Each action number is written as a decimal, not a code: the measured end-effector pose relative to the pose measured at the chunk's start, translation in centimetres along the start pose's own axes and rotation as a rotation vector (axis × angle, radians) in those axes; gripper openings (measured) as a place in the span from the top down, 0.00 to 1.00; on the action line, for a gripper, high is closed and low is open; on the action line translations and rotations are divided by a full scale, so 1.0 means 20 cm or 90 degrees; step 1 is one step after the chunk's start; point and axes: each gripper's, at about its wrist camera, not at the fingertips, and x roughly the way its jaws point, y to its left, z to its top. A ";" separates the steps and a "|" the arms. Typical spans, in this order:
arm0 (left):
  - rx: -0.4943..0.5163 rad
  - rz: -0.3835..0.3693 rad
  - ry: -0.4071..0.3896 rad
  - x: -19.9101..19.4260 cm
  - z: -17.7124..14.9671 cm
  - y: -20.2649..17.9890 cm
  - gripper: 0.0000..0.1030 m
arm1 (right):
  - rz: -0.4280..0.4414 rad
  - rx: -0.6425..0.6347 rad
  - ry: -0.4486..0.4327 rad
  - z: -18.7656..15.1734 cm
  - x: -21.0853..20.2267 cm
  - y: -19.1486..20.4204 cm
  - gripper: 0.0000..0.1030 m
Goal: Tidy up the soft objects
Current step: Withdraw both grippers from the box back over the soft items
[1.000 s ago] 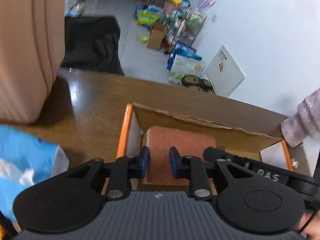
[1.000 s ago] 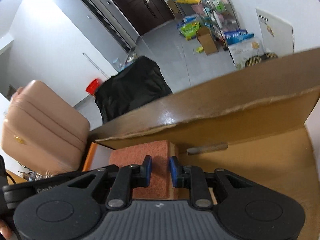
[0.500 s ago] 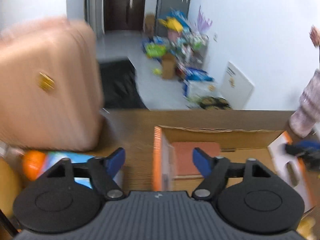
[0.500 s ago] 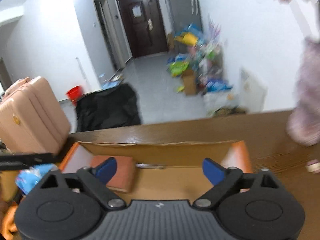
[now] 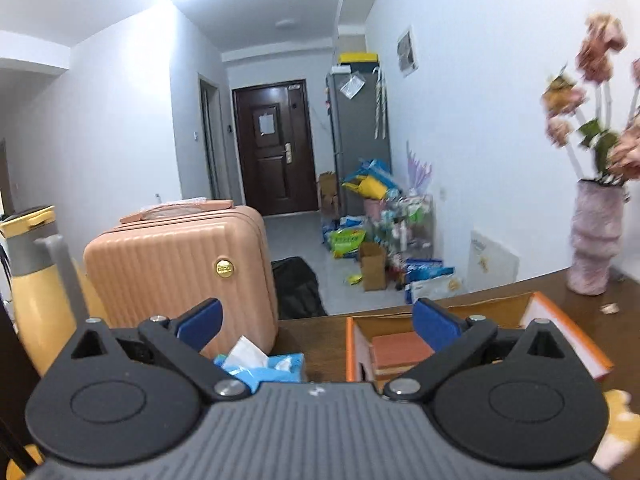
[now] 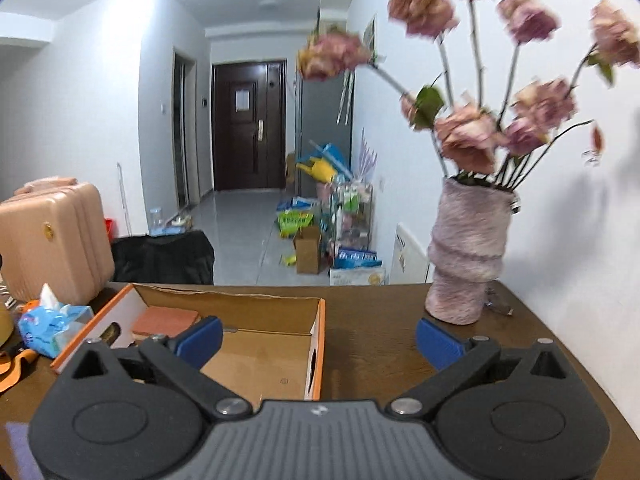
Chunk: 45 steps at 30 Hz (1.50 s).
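The left gripper is standing wide with nothing between its blue pads, its jaws having just been opening, and its body is hiding the near half of the cardboard box and most of the blue tissue pack. The right gripper is likewise gaping empty after just opening, covering the box's near edge. The rust-red sponge is lying in the far left corner of the box, partly hidden by 1 pad, while the flowers in the vase are blurring.
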 end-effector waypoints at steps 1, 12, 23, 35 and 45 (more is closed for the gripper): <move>-0.007 -0.008 -0.009 -0.07 -0.02 0.00 0.00 | -0.001 0.002 -0.009 -0.02 -0.06 0.01 0.00; -0.024 -0.033 -0.037 -0.77 -0.41 0.08 0.00 | 0.003 -0.042 -0.131 -0.45 -0.76 0.14 0.00; -0.064 -0.014 -0.101 -1.62 -0.79 0.24 0.00 | 0.061 0.035 -0.149 -0.99 -1.50 0.22 0.00; -0.015 0.008 -0.069 -1.91 -1.11 0.14 0.00 | 0.097 0.001 -0.100 -1.41 -1.83 0.40 0.00; -0.018 -0.025 -0.049 -1.91 -1.12 0.12 0.00 | 0.102 -0.006 -0.095 -1.41 -1.82 0.42 0.00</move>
